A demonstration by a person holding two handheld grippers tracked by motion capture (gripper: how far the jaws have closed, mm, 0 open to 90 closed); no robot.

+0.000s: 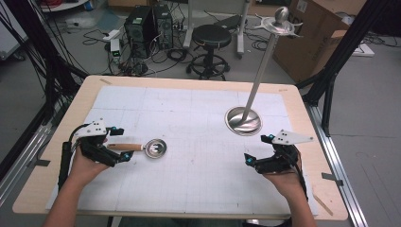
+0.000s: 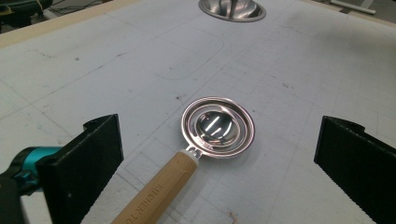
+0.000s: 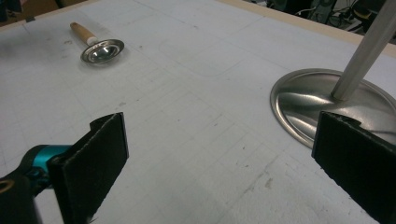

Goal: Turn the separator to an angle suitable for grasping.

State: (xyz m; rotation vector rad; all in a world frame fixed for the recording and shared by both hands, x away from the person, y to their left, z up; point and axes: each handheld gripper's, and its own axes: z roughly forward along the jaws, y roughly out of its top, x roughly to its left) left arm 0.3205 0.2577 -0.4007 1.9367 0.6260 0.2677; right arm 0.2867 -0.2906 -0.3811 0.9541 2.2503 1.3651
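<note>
A metal measuring spoon (image 1: 155,148) with a wooden handle (image 1: 125,147) lies flat on the white mat, left of centre. My left gripper (image 1: 120,144) stands open around the handle, its pads apart from it. In the left gripper view the spoon's bowl (image 2: 218,127) sits ahead between the two wide jaws and the handle (image 2: 159,189) runs back toward the camera. My right gripper (image 1: 259,150) stands open over bare mat at the right. Just beyond it is a steel stand with a round base (image 1: 243,121) and a tall slanted pole (image 1: 261,71). The right gripper view shows that base (image 3: 303,105) and the spoon (image 3: 102,50) far off.
The white gridded mat (image 1: 189,142) covers a wooden table (image 1: 42,165). Beyond the far edge stand a black stool (image 1: 211,40), computer cases (image 1: 144,28), cables and cardboard boxes (image 1: 312,35). Black frame posts flank both sides.
</note>
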